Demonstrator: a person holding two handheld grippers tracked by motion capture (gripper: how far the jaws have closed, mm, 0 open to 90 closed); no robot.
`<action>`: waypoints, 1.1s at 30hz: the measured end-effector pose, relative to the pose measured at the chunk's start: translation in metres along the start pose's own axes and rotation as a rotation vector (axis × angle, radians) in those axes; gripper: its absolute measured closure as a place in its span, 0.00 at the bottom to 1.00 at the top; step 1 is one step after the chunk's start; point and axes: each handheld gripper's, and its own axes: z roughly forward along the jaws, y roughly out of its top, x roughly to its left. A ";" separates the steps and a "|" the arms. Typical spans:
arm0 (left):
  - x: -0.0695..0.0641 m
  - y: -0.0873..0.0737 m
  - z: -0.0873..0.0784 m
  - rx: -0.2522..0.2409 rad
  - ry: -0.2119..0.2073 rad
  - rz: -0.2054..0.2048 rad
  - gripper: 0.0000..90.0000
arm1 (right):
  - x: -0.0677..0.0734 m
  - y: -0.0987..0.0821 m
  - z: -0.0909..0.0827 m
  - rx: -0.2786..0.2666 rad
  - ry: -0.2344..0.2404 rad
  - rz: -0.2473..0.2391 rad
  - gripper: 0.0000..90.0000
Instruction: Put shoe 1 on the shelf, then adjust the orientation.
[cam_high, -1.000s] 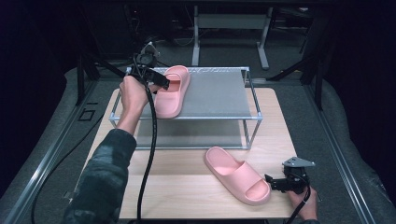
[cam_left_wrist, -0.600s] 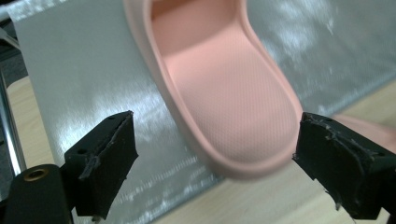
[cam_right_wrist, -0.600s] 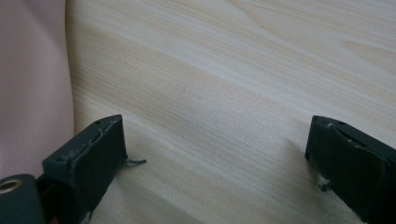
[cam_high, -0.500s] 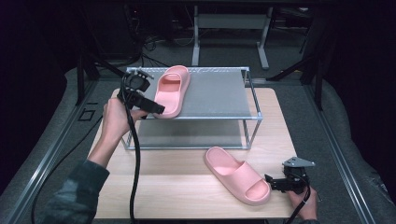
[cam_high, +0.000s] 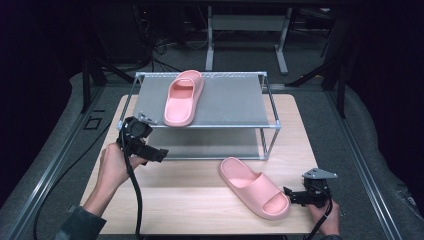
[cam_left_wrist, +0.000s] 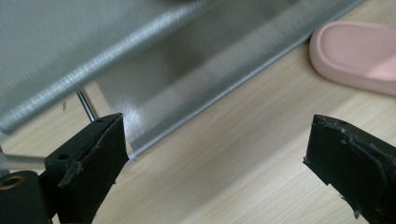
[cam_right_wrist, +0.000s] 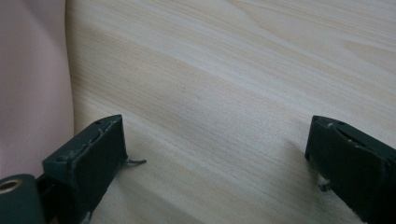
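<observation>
Pink slipper (cam_high: 183, 98) lies on rack (cam_high: 235, 102).

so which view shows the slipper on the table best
The high view: the slipper on the table shows whole there, lying in front of the metal rack, right beside the right gripper. The left gripper view catches just one rounded end at its top right. The right gripper view shows a blurred pink edge.

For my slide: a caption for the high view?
One pink slipper on the rack, another on the table, both grippers open.
</observation>
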 end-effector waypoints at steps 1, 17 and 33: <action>-0.001 -0.005 0.002 0.002 -0.002 -0.002 0.05 | 0.000 0.000 0.000 -0.001 -0.008 0.000 0.05; -0.012 -0.085 0.045 0.000 0.006 -0.047 0.00 | 0.000 0.000 0.000 0.001 0.005 -0.001 0.05; -0.014 -0.150 0.104 -0.042 0.029 -0.158 0.00 | -0.001 0.001 -0.002 0.012 0.004 -0.002 0.07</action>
